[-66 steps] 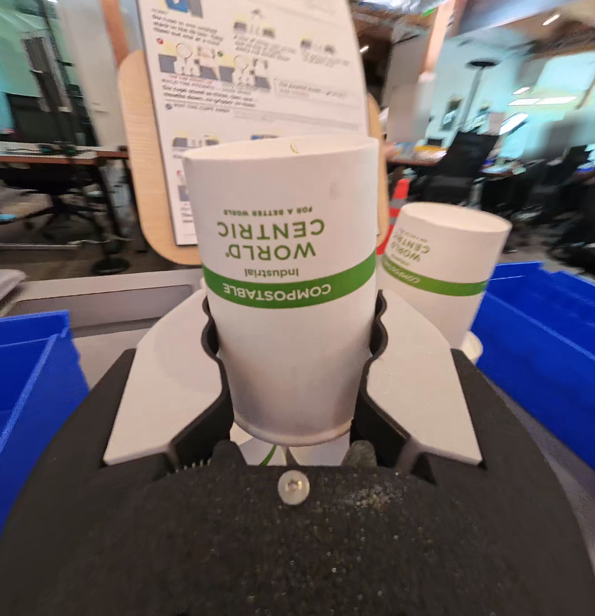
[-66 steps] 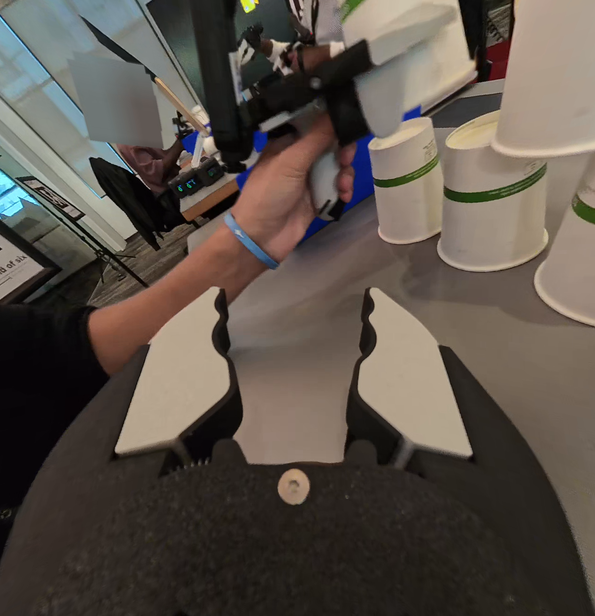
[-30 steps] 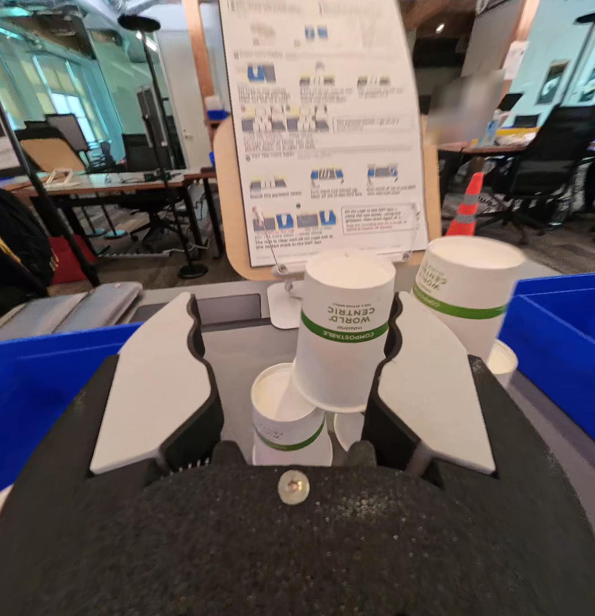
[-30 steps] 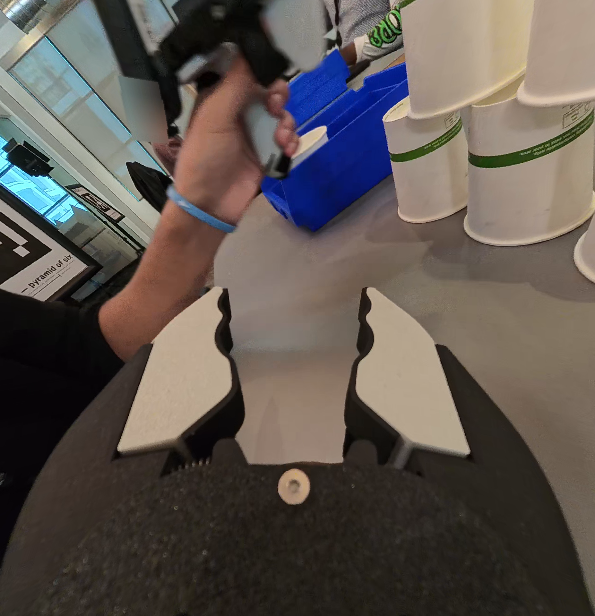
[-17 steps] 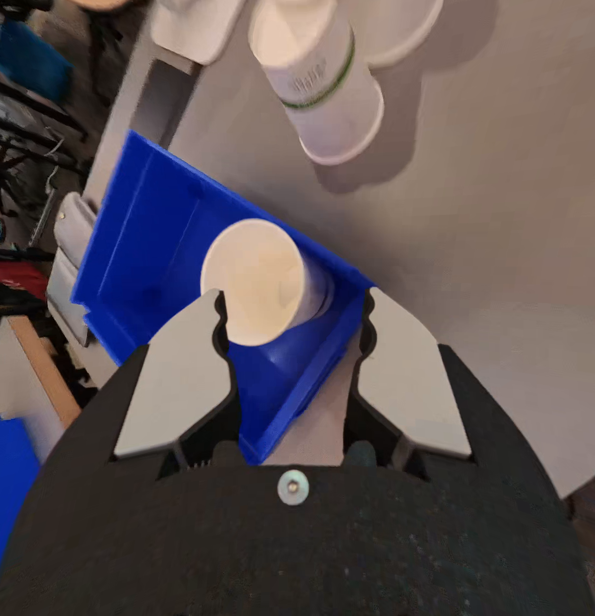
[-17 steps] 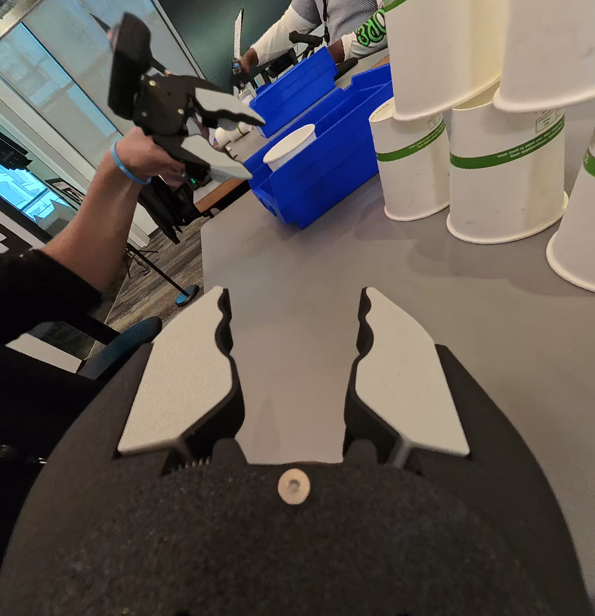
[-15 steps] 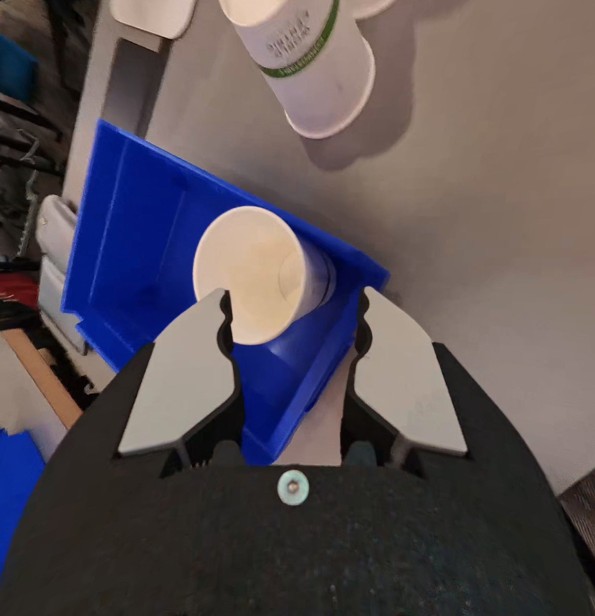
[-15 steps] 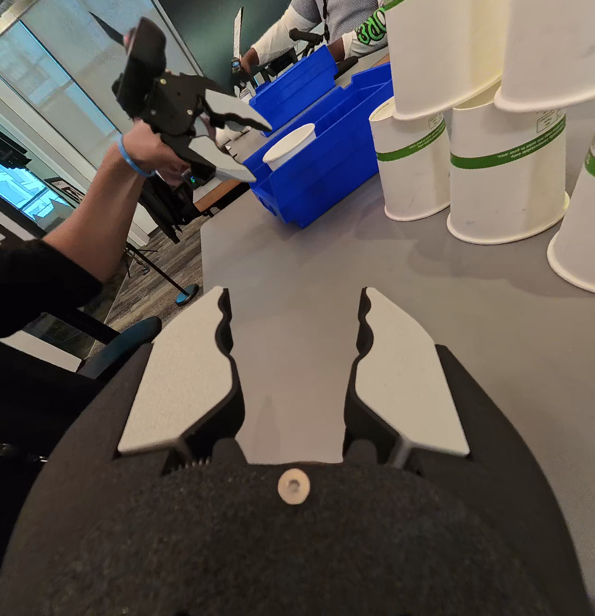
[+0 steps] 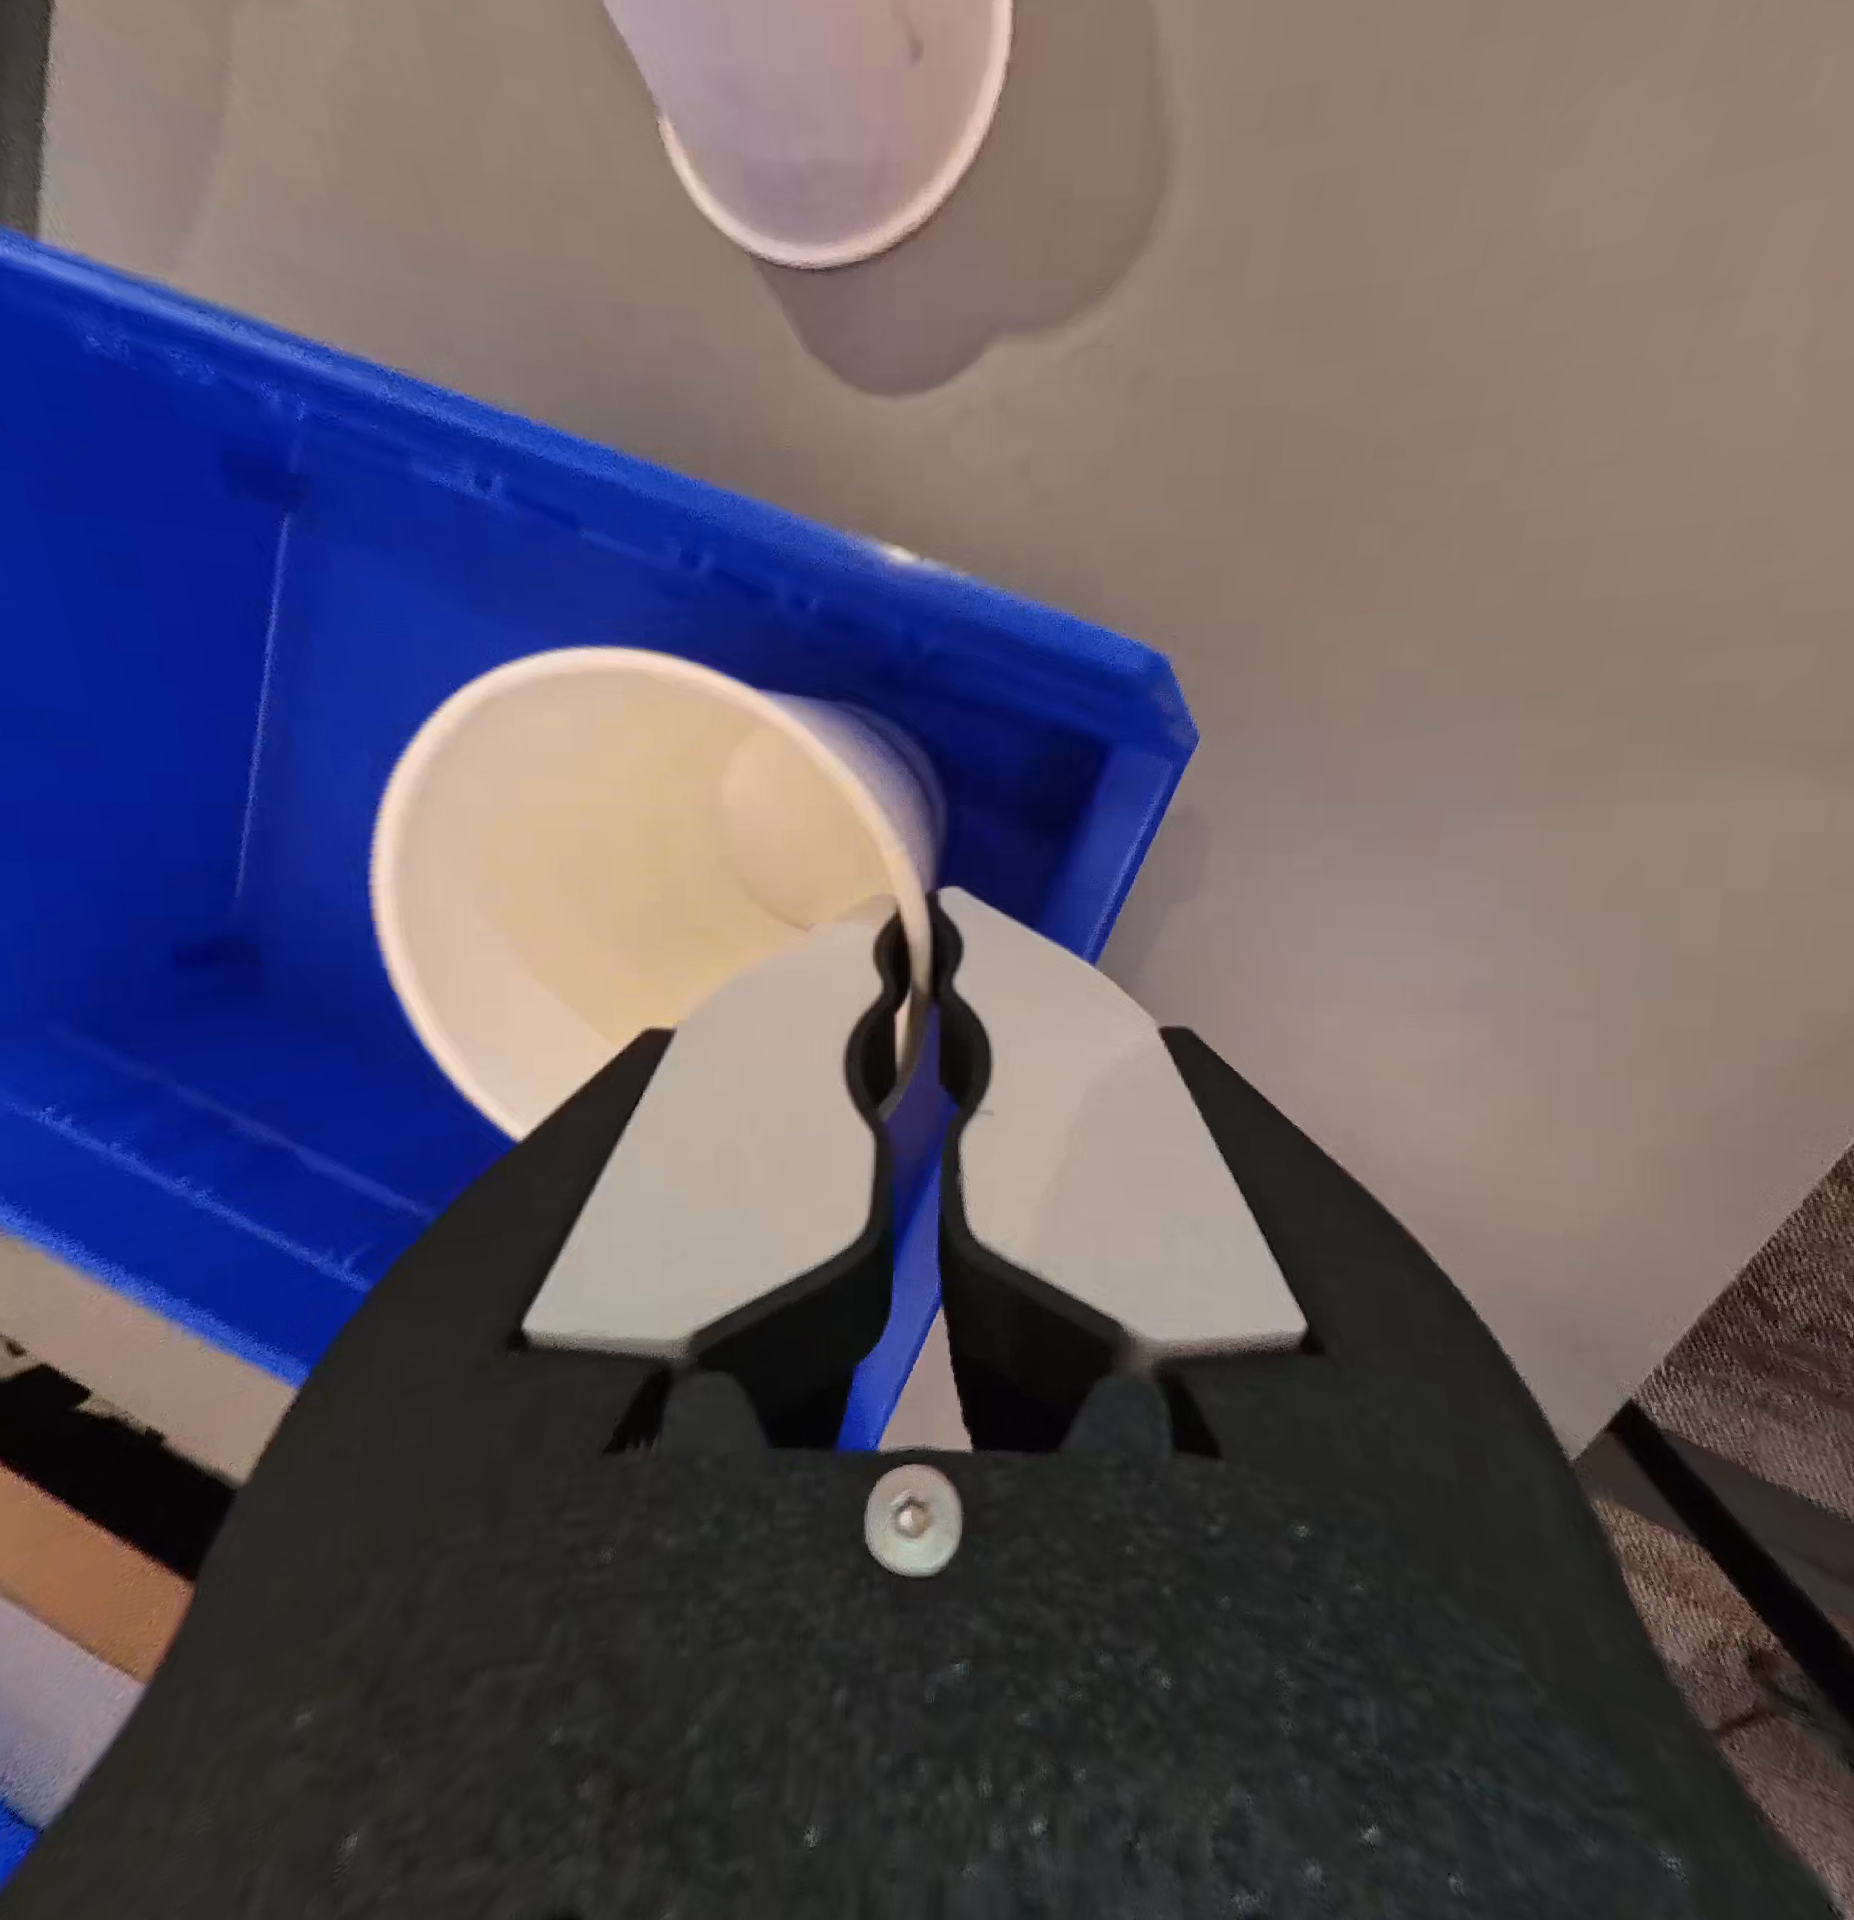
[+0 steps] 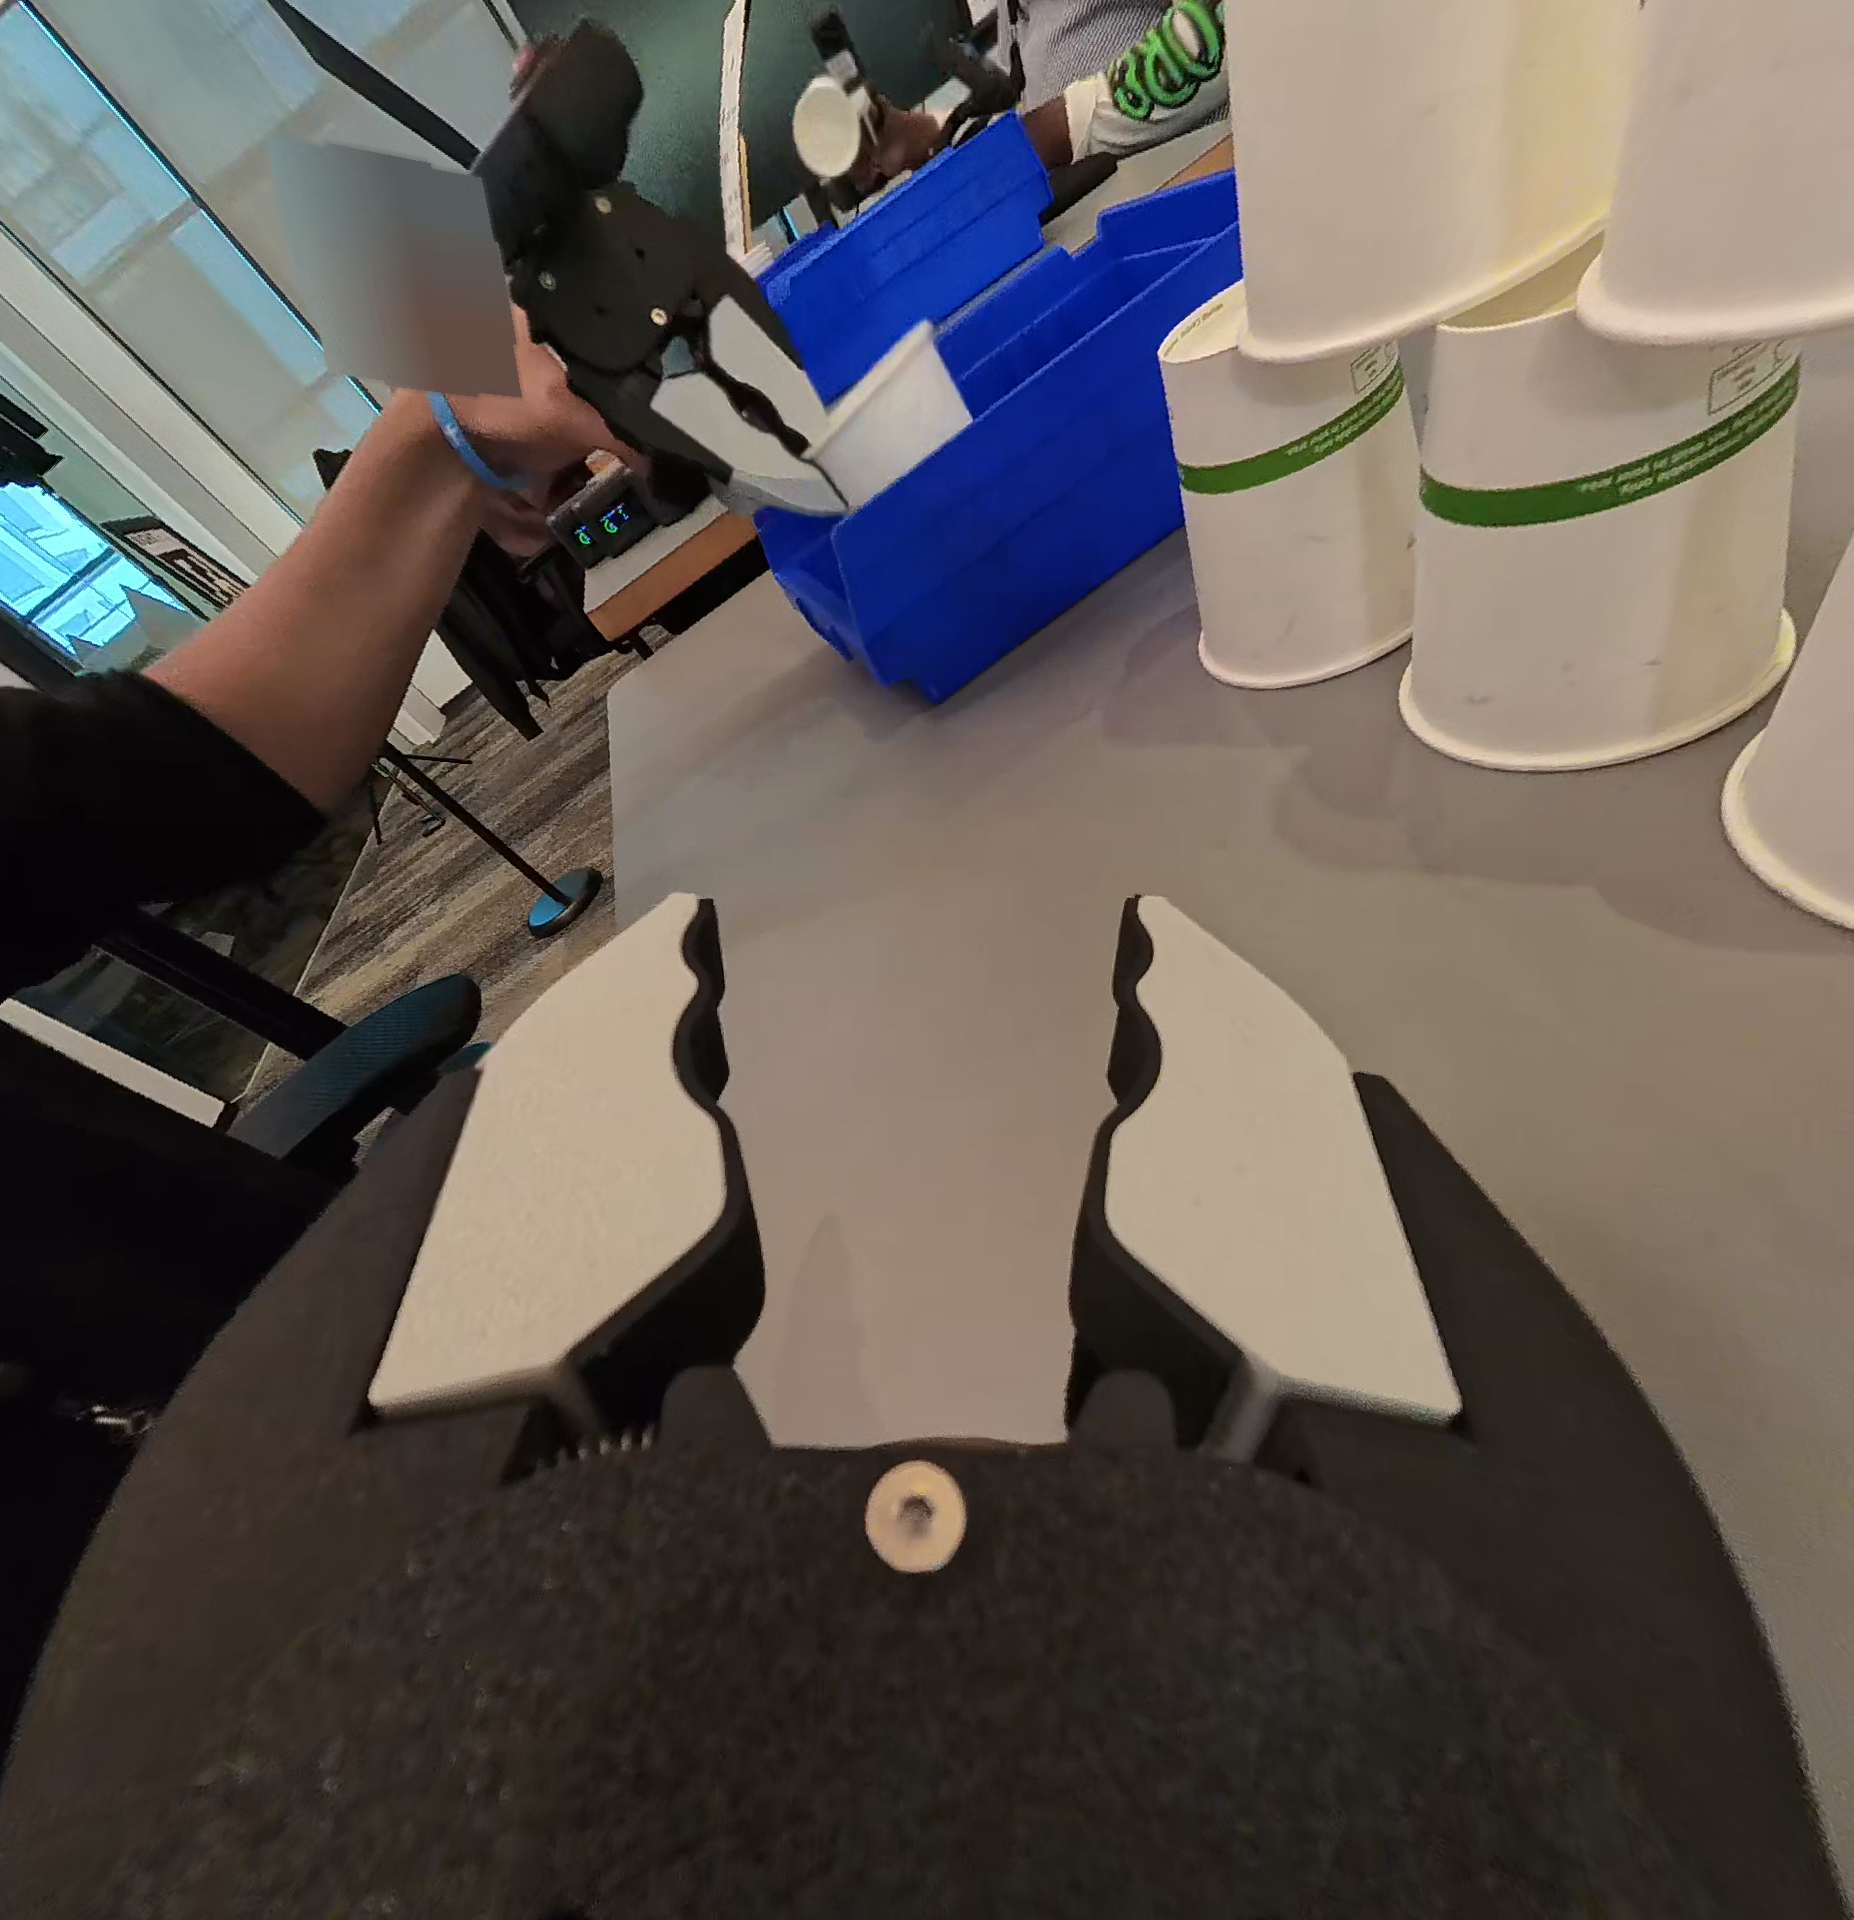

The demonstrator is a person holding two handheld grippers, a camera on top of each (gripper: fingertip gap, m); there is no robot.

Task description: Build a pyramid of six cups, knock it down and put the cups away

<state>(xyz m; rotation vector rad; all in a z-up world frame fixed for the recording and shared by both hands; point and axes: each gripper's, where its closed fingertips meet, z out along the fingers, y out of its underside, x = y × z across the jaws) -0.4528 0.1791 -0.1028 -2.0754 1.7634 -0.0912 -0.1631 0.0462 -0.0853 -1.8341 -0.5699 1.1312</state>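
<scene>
Cups are what I am handling, and my left gripper [image 9: 918, 935] is pinched tight on the rim of one white paper cup [image 9: 632, 883], one finger inside the mouth and the other on the outer wall. That cup lies tilted, mouth toward my left camera, its base down in the near corner of a blue bin [image 9: 227, 727]. From my right wrist view the same left gripper [image 10: 788, 457] shows farther off, held by my left hand [image 10: 549, 426] with a blue wristband [image 10: 466, 447], gripping the cup [image 10: 892, 416] at the bin's near end [image 10: 985, 561].

My right gripper [image 10: 918, 925] stands parted and holds nothing, its pale fingers [image 10: 590, 1143] poised over bare grey table [image 10: 954, 831].

Further out, to the right, the pyramid [image 10: 1505, 416] stands on the table: inverted white cups with green bands along the bottom row, and more inverted cups resting on their bases above. The frame cuts the stack off, so I cannot count them all. In my left view one of those upturned cups [image 9: 829, 114] shows at the top edge, just beyond the bin. A second blue bin [image 10: 902, 239] sits behind the first, though whether they touch I cannot quite tell.
</scene>
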